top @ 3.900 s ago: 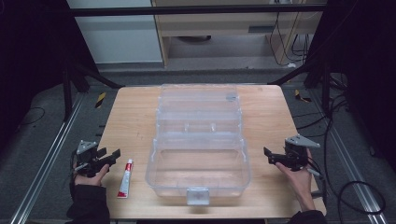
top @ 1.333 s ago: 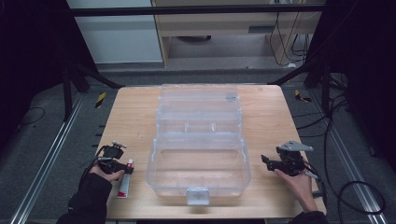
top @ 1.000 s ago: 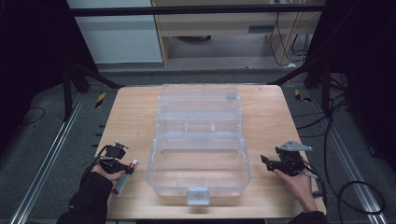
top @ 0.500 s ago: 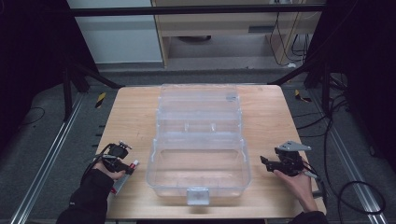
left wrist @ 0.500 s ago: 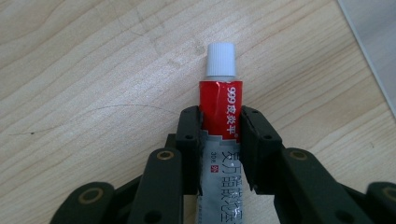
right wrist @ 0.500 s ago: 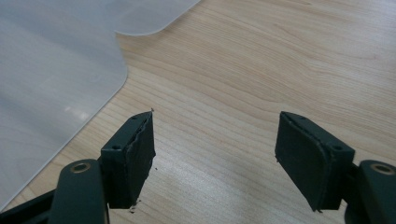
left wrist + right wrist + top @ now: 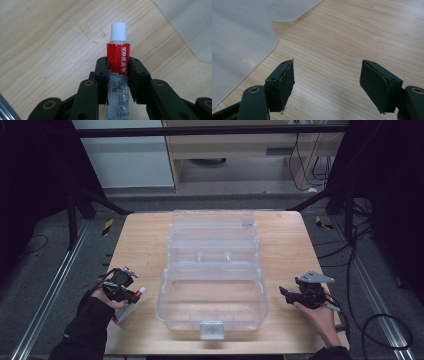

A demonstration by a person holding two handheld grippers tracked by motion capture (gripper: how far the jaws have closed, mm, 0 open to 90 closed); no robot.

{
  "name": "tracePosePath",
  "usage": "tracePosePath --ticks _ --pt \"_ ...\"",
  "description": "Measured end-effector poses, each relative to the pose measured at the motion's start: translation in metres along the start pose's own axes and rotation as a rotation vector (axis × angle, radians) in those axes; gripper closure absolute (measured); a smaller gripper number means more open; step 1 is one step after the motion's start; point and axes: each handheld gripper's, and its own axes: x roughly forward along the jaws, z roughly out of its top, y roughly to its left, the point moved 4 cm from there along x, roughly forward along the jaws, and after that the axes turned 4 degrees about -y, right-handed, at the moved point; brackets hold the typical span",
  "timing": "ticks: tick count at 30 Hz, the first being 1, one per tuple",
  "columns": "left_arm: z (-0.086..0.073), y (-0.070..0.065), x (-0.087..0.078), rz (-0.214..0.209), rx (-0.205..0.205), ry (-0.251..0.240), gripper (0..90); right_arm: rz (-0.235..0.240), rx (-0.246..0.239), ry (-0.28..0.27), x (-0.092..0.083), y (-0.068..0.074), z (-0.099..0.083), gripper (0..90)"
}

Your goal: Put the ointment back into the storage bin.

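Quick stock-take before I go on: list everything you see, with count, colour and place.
Table: one, light wood, centre.
Box: one, clear plastic, open, mid-table, lid lying back on the far side.
Tube: one, red and silver with white cap, near-left of the box, between the left jaws.
Left gripper: one, black, shut on the tube.
Right gripper: one, black, open, over bare wood right of the box.

A dark sleeve (image 7: 82, 332) covers the left forearm; both grippers have black jaws with brass-ringed pivot holes, the right gripper (image 7: 287, 295) topped by a grey three-cornered plate.
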Motion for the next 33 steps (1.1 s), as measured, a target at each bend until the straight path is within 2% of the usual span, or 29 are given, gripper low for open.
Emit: tracePosePath --ticks 4,11,14,15,18,23,27,31,33 --pt "0.006 -0.002 -0.021 0.015 0.049 -0.034 70.7 -0.006 0.001 -0.012 0.000 -0.001 -0.001 27.4" --pt "0.018 -0.007 -0.055 0.025 0.101 -0.090 70.7 -0.017 0.008 -0.029 -0.001 -0.002 -0.001 27.6" --pt "0.025 -0.010 -0.066 0.024 0.130 -0.101 70.7 -0.014 0.011 -0.028 -0.001 -0.002 -0.002 27.6" --pt "0.029 -0.012 -0.070 0.024 0.151 -0.102 70.7 -0.014 0.011 -0.028 -0.001 -0.002 -0.002 27.6" --pt "0.038 -0.017 -0.077 0.011 0.183 -0.118 70.7 -0.015 -0.002 -0.024 0.000 -0.002 -0.002 27.2" --pt "0.056 -0.030 -0.090 -0.019 0.261 -0.140 70.7 -0.014 -0.002 -0.025 -0.001 -0.002 -0.002 26.8" --pt "0.067 -0.040 -0.097 -0.036 0.320 -0.139 70.7 -0.016 -0.002 -0.031 -0.001 -0.003 -0.003 26.9" --pt "0.080 -0.050 -0.101 -0.040 0.383 -0.106 70.7 -0.014 0.003 -0.033 -0.001 -0.002 -0.003 26.5" --pt "0.087 -0.057 -0.101 -0.050 0.403 -0.103 70.7 -0.011 -0.001 -0.034 -0.001 -0.002 -0.003 26.2"
